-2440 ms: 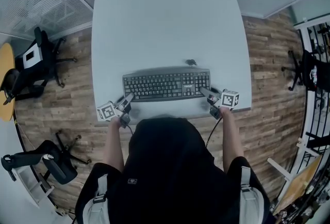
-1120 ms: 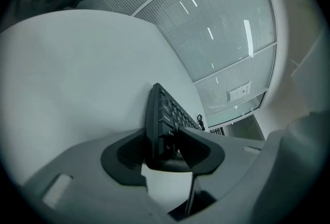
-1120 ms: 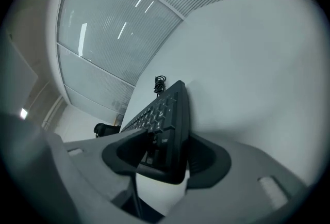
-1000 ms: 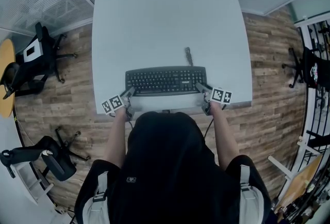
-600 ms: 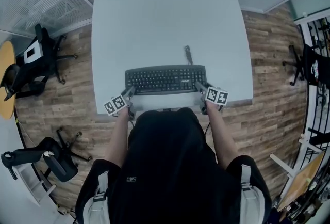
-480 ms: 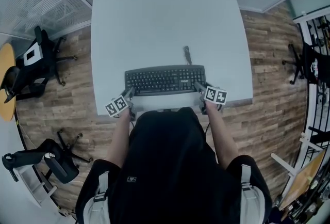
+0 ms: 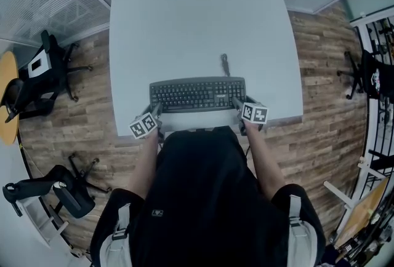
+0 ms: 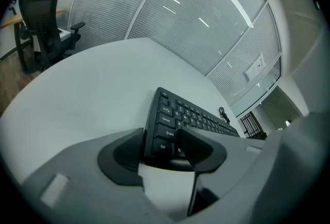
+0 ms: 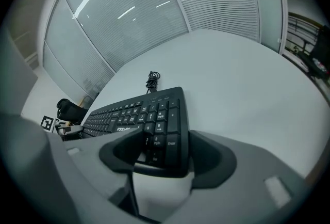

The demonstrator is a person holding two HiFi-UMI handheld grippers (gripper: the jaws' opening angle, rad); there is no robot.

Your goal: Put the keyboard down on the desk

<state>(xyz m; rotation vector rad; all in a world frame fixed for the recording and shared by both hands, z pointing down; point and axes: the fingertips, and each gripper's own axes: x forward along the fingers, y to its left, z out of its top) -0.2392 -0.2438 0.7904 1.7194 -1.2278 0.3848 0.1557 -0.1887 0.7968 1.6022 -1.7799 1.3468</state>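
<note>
The black keyboard point(image 7: 197, 95) lies flat on the white desk point(image 7: 197, 13), close to its near edge, with its cable point(image 7: 225, 64) curled behind it. My left gripper point(image 7: 155, 111) is at the keyboard's near left corner. In the left gripper view that corner point(image 8: 164, 132) sits between the jaws of the left gripper point(image 8: 161, 146), which are opening. My right gripper point(image 7: 237, 105) is at the near right corner. The right gripper view shows the number-pad end point(image 9: 162, 130) between the opening jaws of the right gripper point(image 9: 165, 153), a thin gap at the outer pad.
Black office chairs point(image 7: 43, 72) stand on the wood floor left of the desk, another point(image 7: 61, 193) lower left. A metal rack point(image 7: 377, 75) is at the right. Blinded glass walls point(image 9: 154, 1) run behind the desk. The person's body covers the desk's near edge.
The keyboard, earlier held a little above the desk, now rests on it and stays still. Both grippers' marker cubes have drawn slightly back toward the person.
</note>
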